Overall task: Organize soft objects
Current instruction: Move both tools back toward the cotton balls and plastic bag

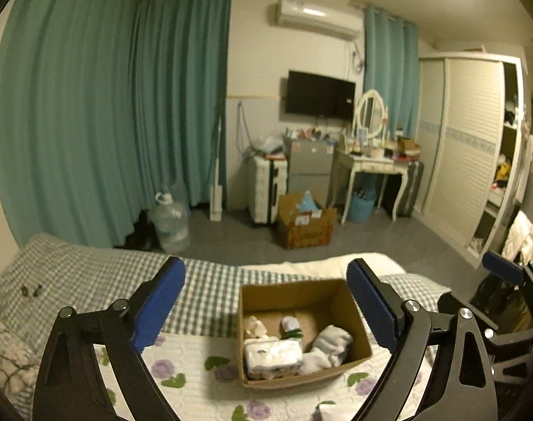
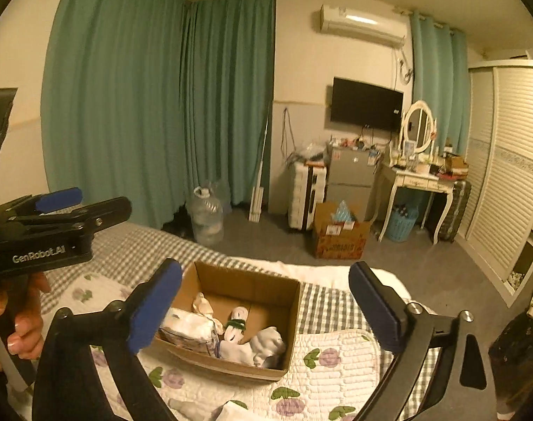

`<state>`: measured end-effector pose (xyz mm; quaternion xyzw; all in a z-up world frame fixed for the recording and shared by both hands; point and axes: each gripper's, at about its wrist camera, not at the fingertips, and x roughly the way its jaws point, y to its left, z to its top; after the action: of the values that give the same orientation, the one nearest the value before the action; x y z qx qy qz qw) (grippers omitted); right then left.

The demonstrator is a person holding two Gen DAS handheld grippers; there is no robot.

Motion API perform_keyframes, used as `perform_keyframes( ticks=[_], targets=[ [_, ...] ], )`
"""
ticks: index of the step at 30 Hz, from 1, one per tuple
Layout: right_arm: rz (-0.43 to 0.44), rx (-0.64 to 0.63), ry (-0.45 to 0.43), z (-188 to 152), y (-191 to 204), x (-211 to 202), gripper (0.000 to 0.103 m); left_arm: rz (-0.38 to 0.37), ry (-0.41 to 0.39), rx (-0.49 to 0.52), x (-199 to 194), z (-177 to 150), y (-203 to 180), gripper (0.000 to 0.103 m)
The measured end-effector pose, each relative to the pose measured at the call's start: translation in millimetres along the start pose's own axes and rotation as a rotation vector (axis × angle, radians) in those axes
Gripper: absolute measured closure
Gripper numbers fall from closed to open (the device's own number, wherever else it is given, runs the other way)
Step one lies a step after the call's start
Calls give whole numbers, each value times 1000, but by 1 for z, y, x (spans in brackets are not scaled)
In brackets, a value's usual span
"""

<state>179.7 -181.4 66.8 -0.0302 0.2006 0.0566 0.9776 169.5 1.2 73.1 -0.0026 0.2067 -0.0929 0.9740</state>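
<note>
From your left wrist, your left tongs (image 1: 266, 301) gape empty above the cardboard box (image 1: 303, 329) on the bed (image 1: 91, 273) (soft white bundles (image 1: 331, 345) inside). From your right wrist, right tongs (image 2: 266, 303) spread wide, empty.

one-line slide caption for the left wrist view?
Left gripper open and empty above a cardboard box of soft items on the bed.

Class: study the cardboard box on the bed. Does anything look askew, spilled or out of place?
Nothing stands out. The cardboard box sits upright on the bed, with the soft items inside it; none lie spilled beside it.
</note>
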Motion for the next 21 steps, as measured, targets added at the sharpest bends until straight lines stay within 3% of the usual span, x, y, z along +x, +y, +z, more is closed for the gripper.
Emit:
perform_keyframes(
  ticks=[2, 15, 21],
  targets=[
    [-7, 2, -18, 3, 1, -19, 0, 12, -27, 12, -21, 1, 0, 9],
    [-69, -13, -95, 5, 15, -123, 0, 49, -157, 8, -111, -18, 2, 9],
    [-60, -24, -85, -11, 22, -147, 0, 43, -147, -25, -123, -37, 9, 9]
  ],
)
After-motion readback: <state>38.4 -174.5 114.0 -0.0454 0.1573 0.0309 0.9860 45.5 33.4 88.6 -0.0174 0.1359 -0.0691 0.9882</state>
